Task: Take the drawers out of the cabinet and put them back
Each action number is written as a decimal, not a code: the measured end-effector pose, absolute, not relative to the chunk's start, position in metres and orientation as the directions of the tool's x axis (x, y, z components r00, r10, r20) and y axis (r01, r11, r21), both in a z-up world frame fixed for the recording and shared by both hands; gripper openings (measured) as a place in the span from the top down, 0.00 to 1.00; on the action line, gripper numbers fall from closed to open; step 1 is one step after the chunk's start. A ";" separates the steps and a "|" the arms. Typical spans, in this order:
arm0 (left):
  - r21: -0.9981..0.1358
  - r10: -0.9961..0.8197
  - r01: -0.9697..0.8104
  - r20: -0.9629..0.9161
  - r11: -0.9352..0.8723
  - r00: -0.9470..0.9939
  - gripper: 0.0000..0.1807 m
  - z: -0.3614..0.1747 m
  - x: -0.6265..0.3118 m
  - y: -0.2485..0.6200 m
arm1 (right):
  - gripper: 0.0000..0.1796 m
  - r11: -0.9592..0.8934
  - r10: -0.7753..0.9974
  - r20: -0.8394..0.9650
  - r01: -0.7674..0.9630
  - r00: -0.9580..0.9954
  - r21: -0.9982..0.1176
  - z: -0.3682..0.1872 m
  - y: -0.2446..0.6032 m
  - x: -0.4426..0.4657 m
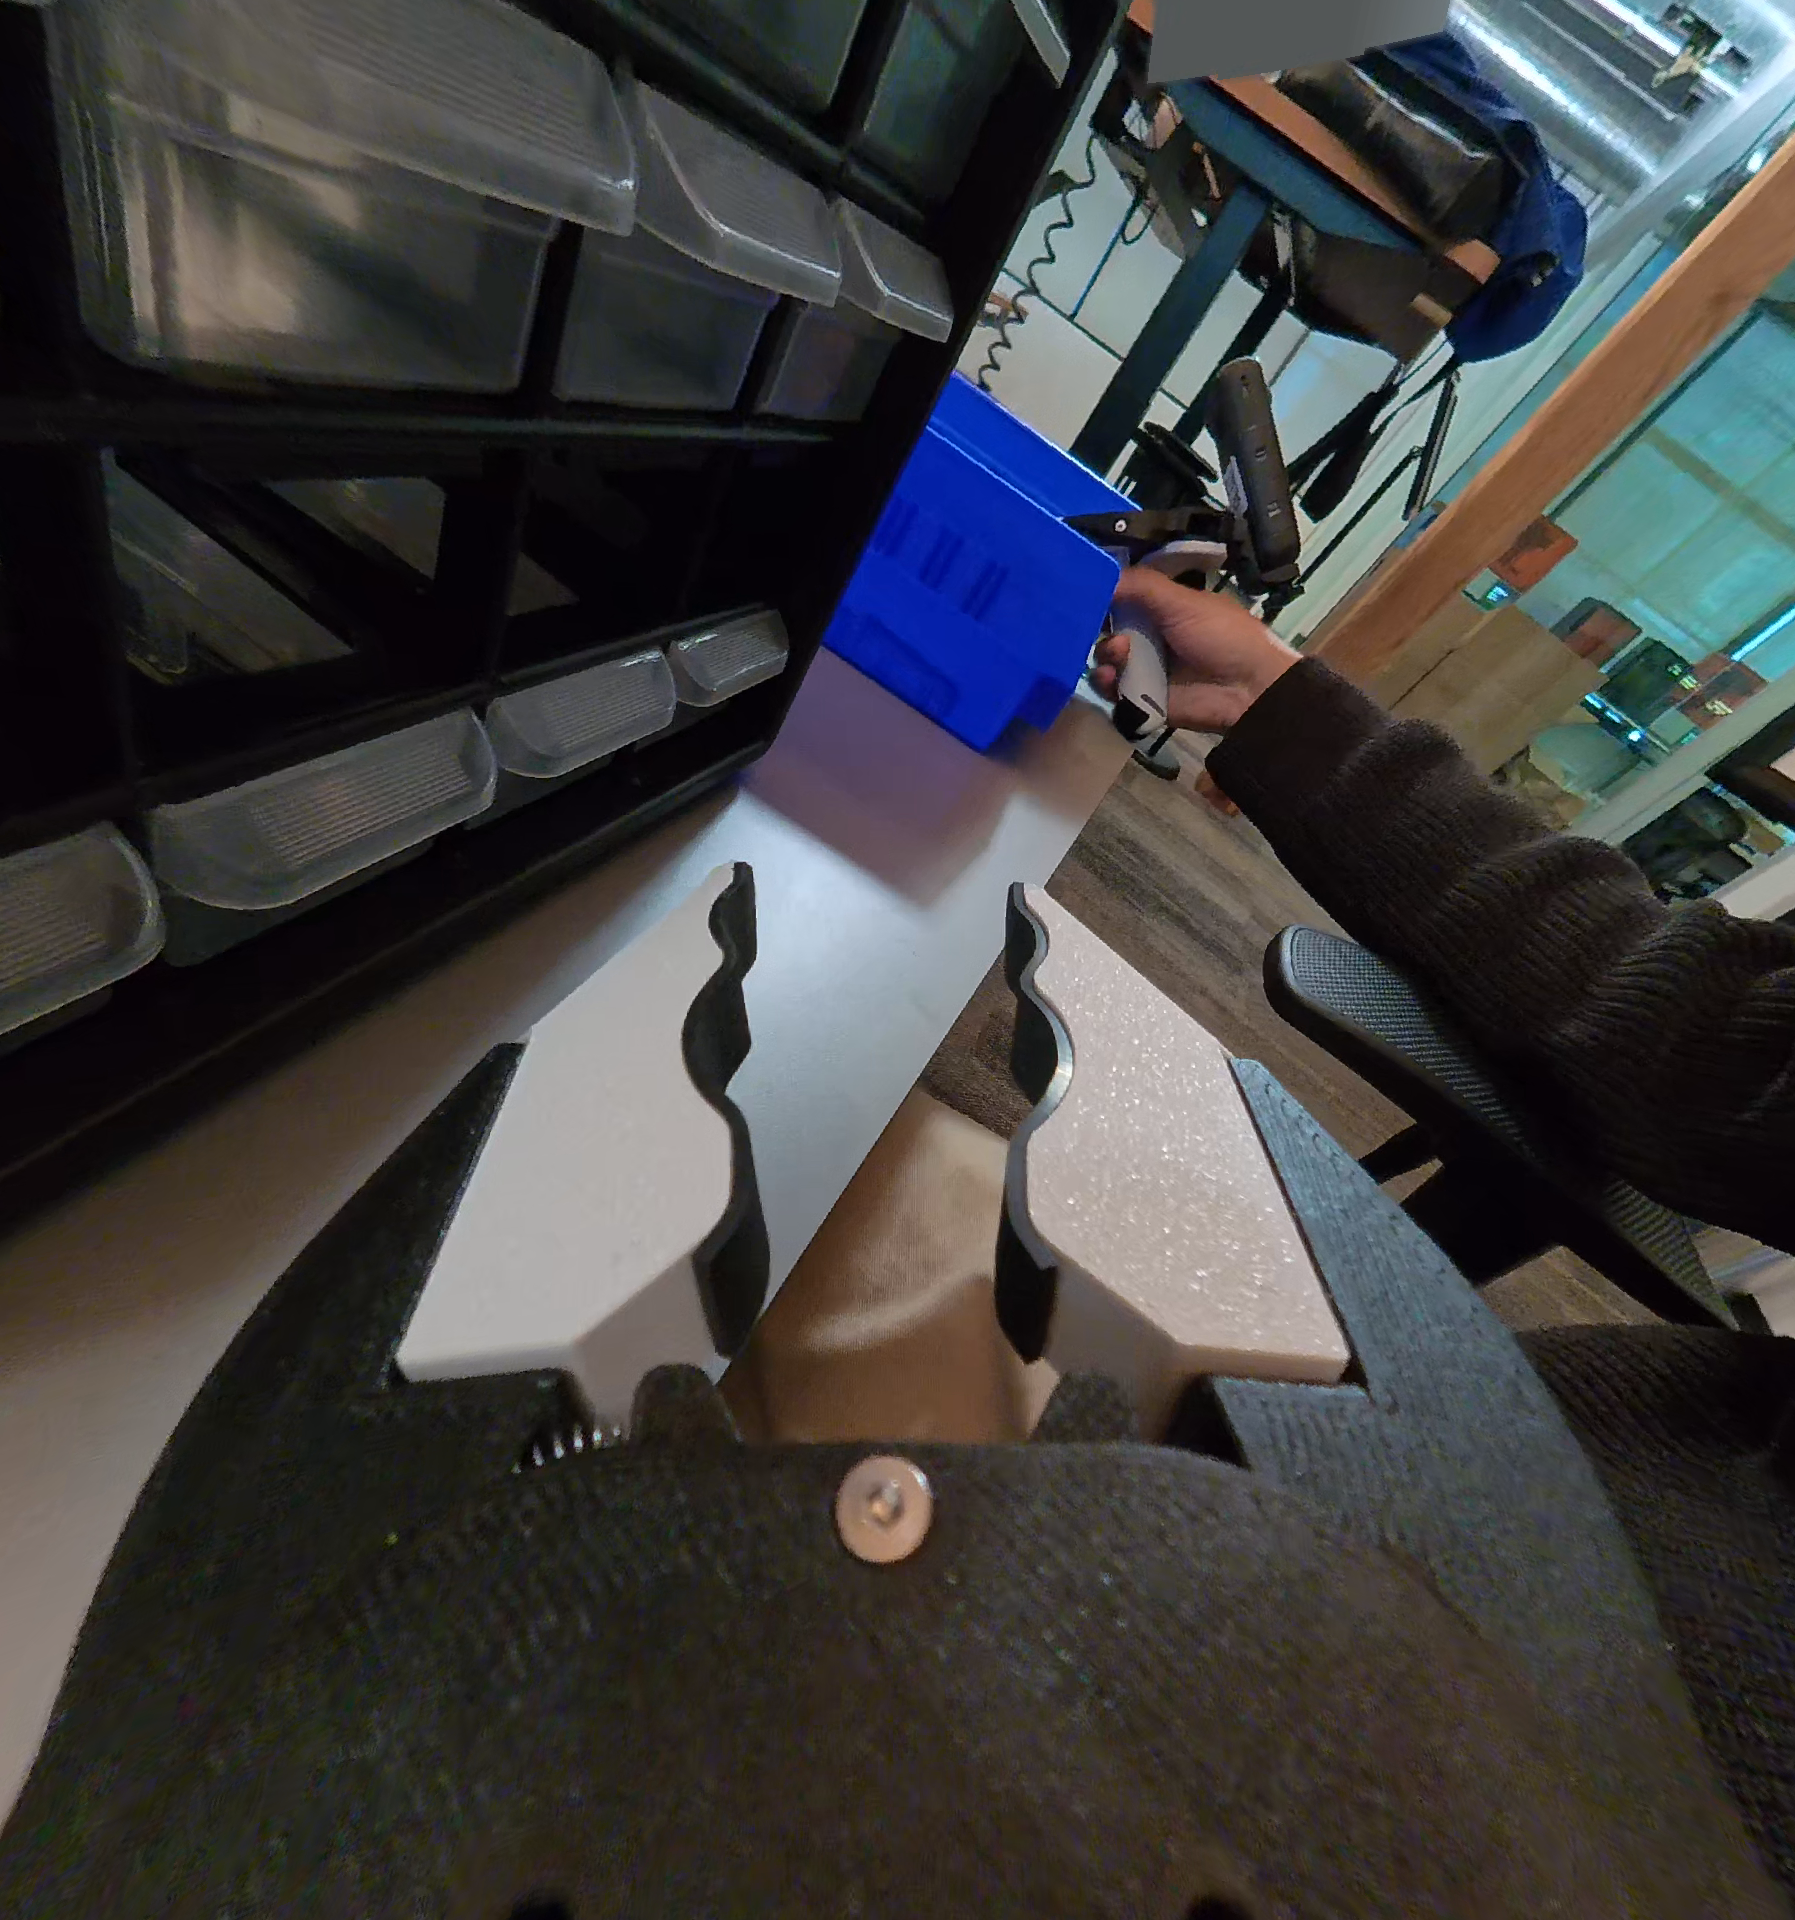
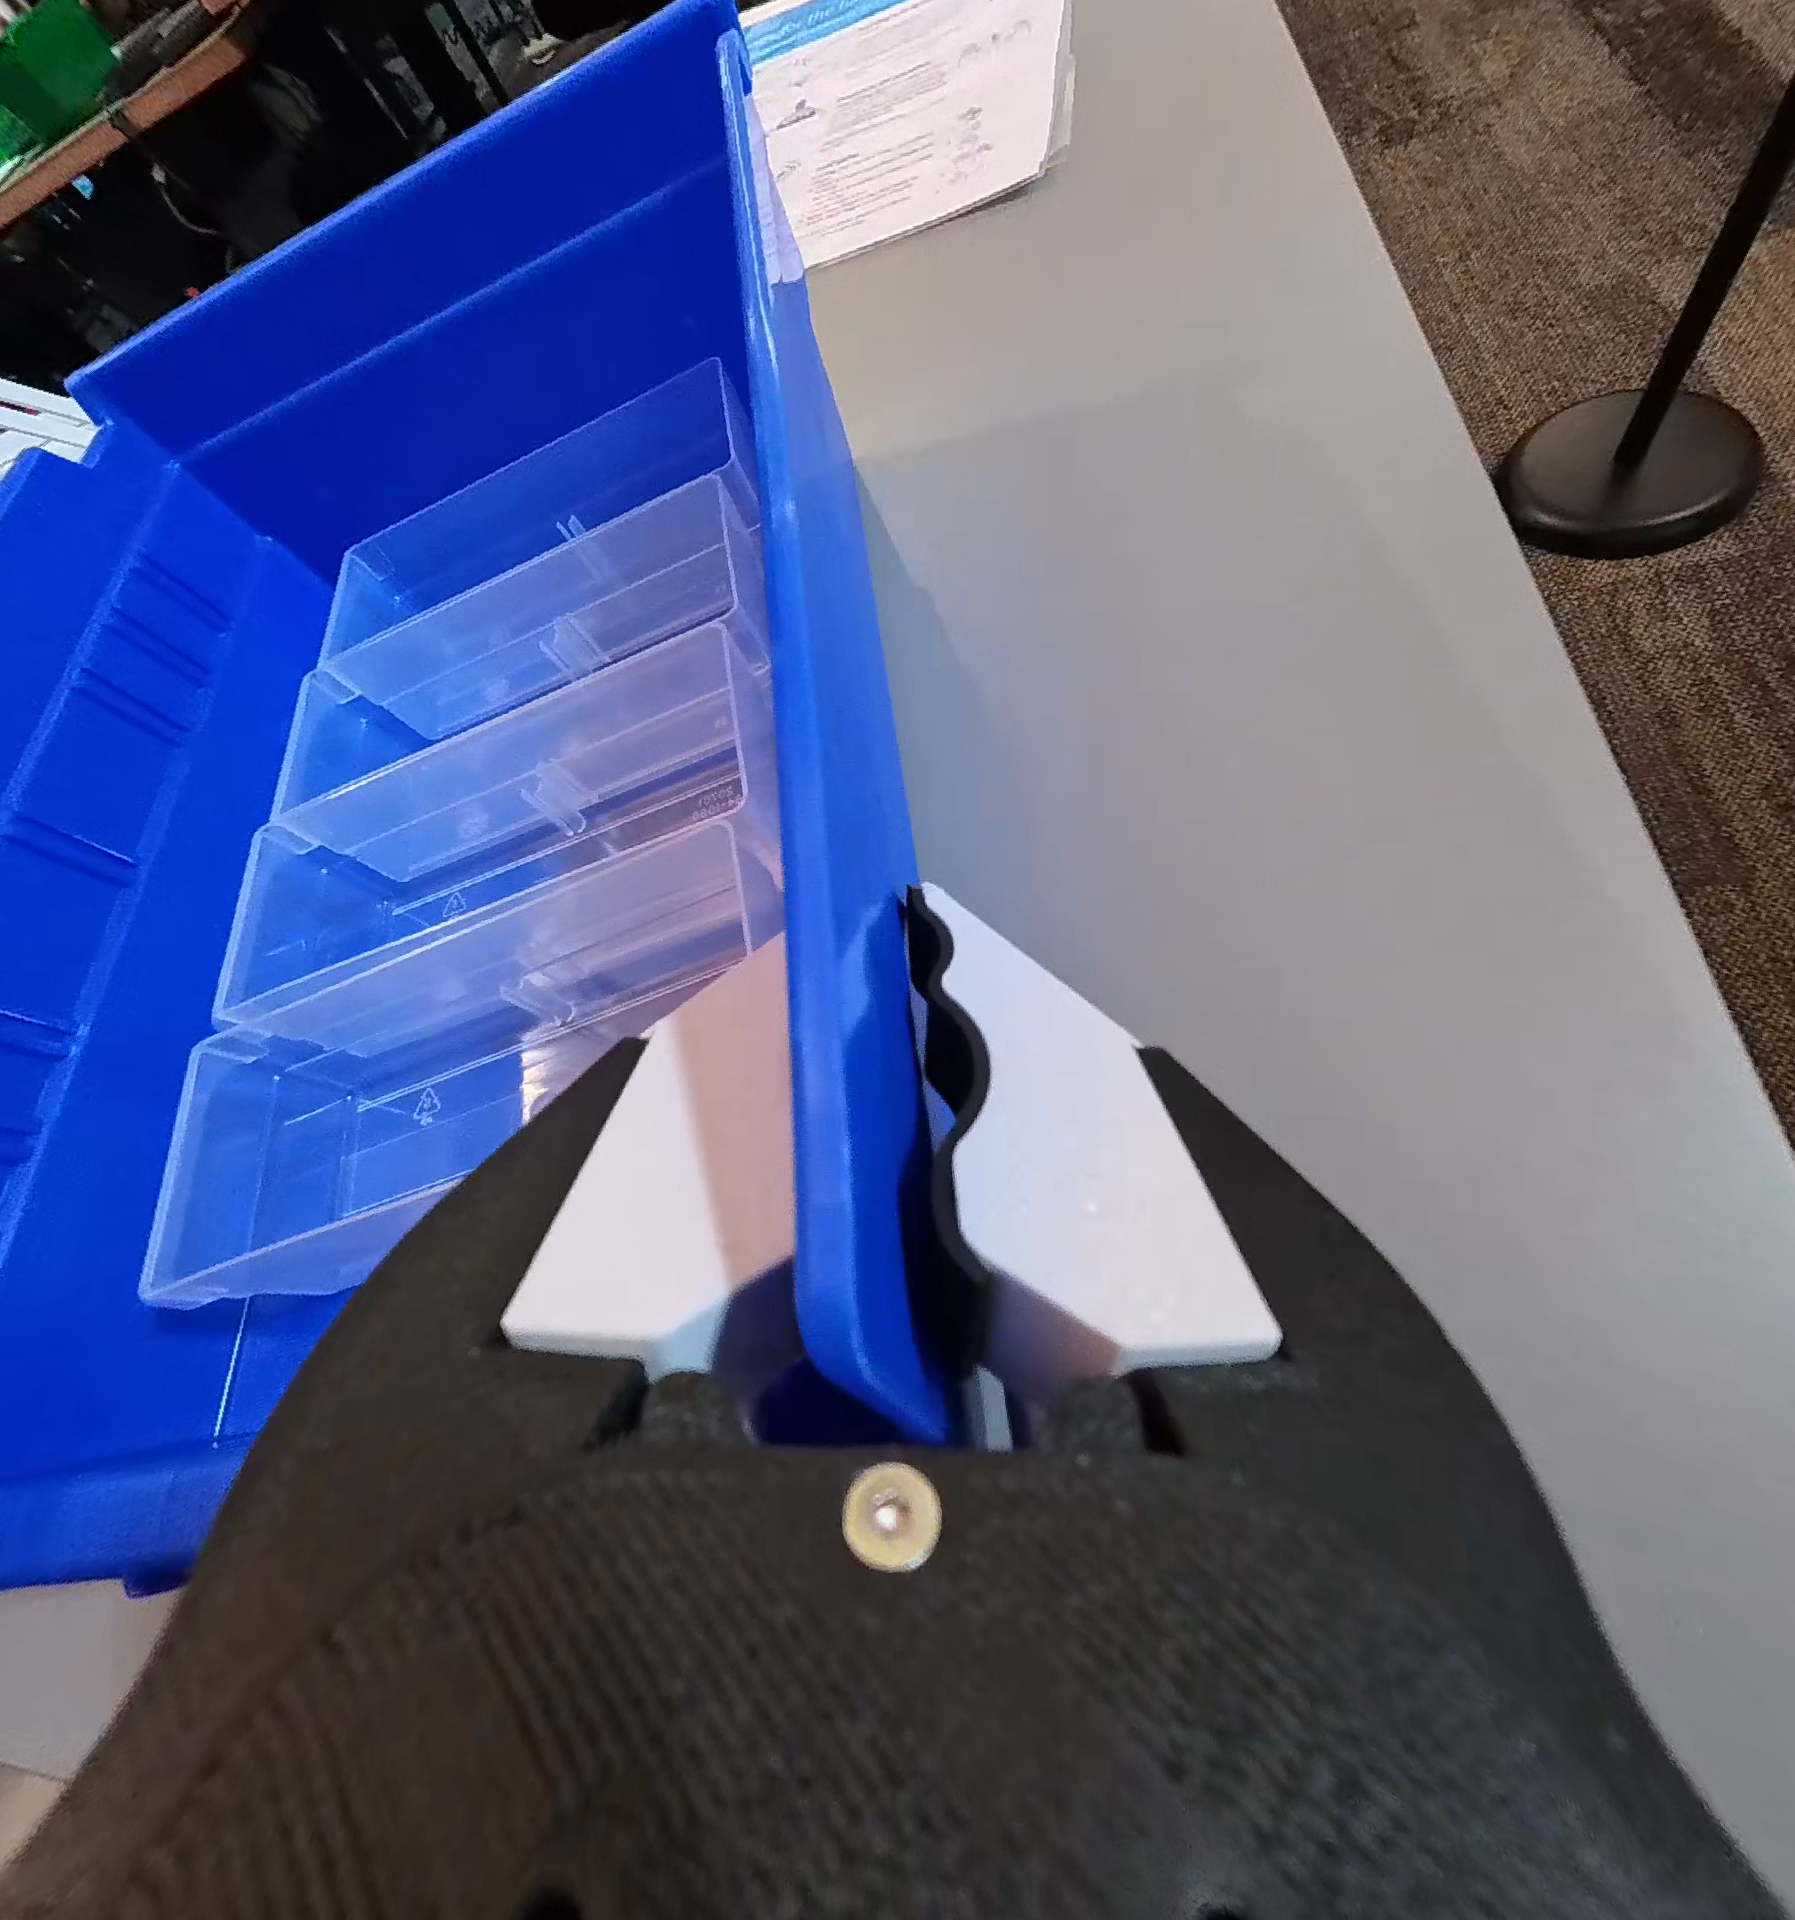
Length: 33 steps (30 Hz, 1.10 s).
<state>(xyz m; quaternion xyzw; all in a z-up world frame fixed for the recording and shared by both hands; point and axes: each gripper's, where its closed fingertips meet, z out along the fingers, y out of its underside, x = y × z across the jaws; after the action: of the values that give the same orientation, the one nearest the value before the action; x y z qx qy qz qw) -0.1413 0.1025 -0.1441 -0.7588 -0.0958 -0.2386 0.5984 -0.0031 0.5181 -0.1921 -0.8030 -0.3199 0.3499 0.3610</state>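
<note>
Right gripper [image 2: 862, 1122] clamps the blue bin's [image 2: 457, 312] wall; four clear drawers [image 2: 498, 935] lie inside, at 10 o'clock. Moulded marks on the drawers, printed sheet [image 2: 903, 114] at 12. Left gripper [image 1: 877, 1101] gapes empty; cabinet [image 1: 405, 499] at 10 o'clock.

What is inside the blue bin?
Four clear drawers lie in a row in the blue bin, all looking empty. The right gripper, clamped on the bin's wall, hides the near corner.

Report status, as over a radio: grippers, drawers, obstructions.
Left gripper open, empty. Right gripper shut on blue bin wall. Four clear drawers in bin. Nothing in the way.
</note>
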 end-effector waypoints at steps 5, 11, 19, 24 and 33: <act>-0.860 -0.114 0.429 0.473 -0.278 0.874 0.69 -0.145 -0.143 0.103 | 0.98 -0.525 0.767 -0.313 0.266 0.560 -0.809 -0.192 0.519 -0.002; -0.859 -0.092 0.426 0.467 -0.284 0.880 0.66 -0.148 -0.146 0.103 | 0.98 -0.513 0.769 -0.296 0.271 0.567 -0.815 -0.192 0.518 -0.002; -0.868 -0.080 0.387 0.430 -0.312 0.899 0.65 -0.153 -0.146 0.103 | 0.97 -0.524 0.764 -0.308 0.266 0.568 -0.809 -0.192 0.517 -0.002; -0.860 -0.068 0.383 0.428 -0.337 0.901 0.65 -0.154 -0.147 0.103 | 0.97 -0.514 0.763 -0.282 0.281 0.581 -0.811 -0.194 0.515 -0.003; -0.893 -0.031 0.299 0.328 -0.338 0.944 0.76 -0.149 -0.145 0.102 | 0.89 -0.482 0.780 -0.222 0.335 0.585 -0.810 -0.198 0.513 -0.005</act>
<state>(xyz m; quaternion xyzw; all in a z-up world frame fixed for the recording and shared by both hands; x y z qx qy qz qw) -0.1448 0.1016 -0.1489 -0.8049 -0.0833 -0.1446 0.5694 -0.0050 0.5130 -0.1984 -0.8078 -0.3452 0.2973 0.3741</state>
